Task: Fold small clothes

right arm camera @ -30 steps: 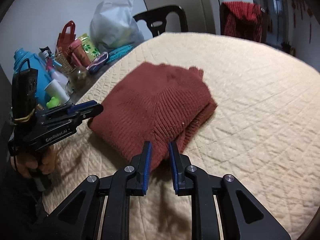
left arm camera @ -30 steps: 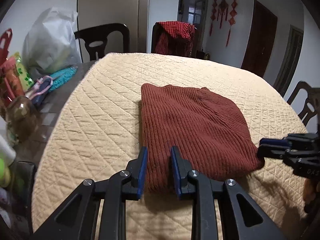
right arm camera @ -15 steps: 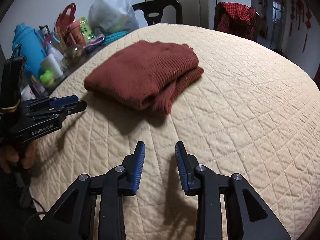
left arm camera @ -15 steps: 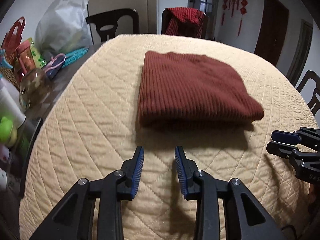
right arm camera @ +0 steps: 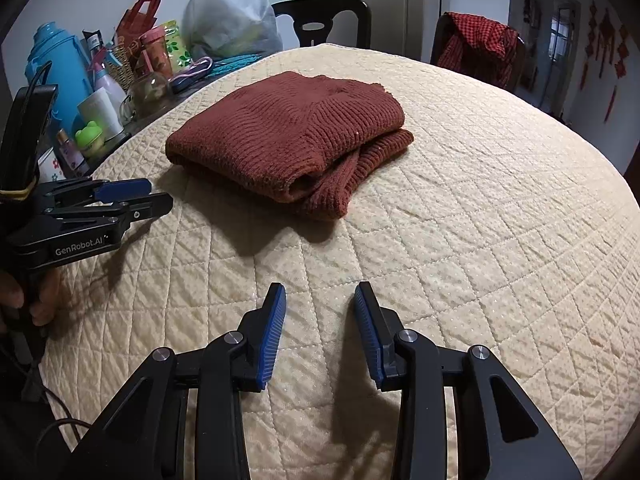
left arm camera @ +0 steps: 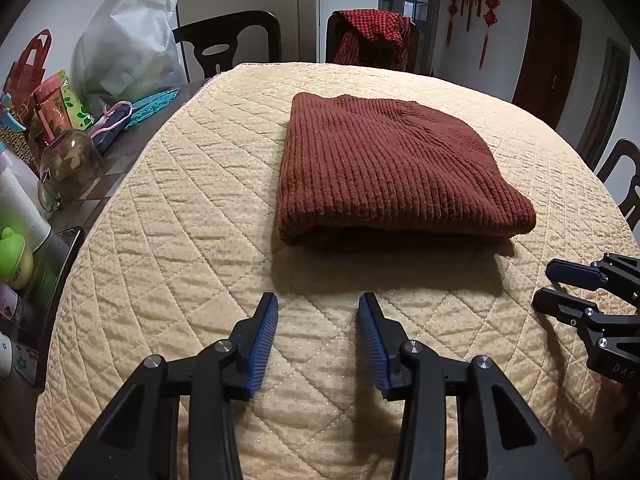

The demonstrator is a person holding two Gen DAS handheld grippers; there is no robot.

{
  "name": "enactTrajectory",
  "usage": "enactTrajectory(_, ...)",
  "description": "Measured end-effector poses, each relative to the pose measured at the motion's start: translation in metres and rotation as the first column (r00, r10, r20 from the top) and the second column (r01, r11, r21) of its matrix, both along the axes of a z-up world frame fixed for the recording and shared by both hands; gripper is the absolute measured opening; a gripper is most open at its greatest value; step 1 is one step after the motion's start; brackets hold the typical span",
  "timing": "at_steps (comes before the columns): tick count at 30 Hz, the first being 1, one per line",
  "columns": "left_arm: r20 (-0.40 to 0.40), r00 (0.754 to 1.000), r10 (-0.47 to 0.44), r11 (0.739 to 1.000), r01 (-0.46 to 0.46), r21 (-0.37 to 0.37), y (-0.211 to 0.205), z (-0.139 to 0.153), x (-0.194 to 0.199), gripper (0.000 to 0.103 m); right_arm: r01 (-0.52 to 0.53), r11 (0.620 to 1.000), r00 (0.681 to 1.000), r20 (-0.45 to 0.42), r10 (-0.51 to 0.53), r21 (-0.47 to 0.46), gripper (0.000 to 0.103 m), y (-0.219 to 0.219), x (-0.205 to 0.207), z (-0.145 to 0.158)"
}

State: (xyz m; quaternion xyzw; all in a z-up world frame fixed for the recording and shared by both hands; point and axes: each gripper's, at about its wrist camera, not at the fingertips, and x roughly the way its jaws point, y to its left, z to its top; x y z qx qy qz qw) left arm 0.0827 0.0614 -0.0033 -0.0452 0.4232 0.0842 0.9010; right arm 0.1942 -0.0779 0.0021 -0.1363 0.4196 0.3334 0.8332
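1. Both my grippers, left gripper (left arm camera: pixel 318 300) and right gripper (right arm camera: pixel 319 289), have released the sweater (left arm camera: pixel 384 168) since a second ago; jaws opening, nothing between.
2. Folded sweater lies ahead of both, apart, on the quilted table cover (left arm camera: pixel 168 240).
3. Chairs (left arm camera: pixel 228 42) stand beyond.

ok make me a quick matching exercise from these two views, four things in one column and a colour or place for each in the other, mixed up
Things:
1. folded sweater
2. checked garment
3. frog toy
4. thermos

Descriptions:
A. bright green, among the clutter
B. rust brown, lying on the quilted cover
C. light blue, tall, at the table's cluttered edge
D. red, draped over a chair back

Pairs: 1-B, 2-D, 3-A, 4-C
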Motion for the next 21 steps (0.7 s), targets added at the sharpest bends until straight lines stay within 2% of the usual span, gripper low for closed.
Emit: enactTrajectory(21, -0.002, 1.0, 0.003, 1.0, -0.003, 0.005, -0.0006, -0.0006, 0.0011, 0.05, 0.001, 1.0, 1.0, -0.001, -0.001, 0.003, 0.037, 0.0004, -0.0005, 0.0)
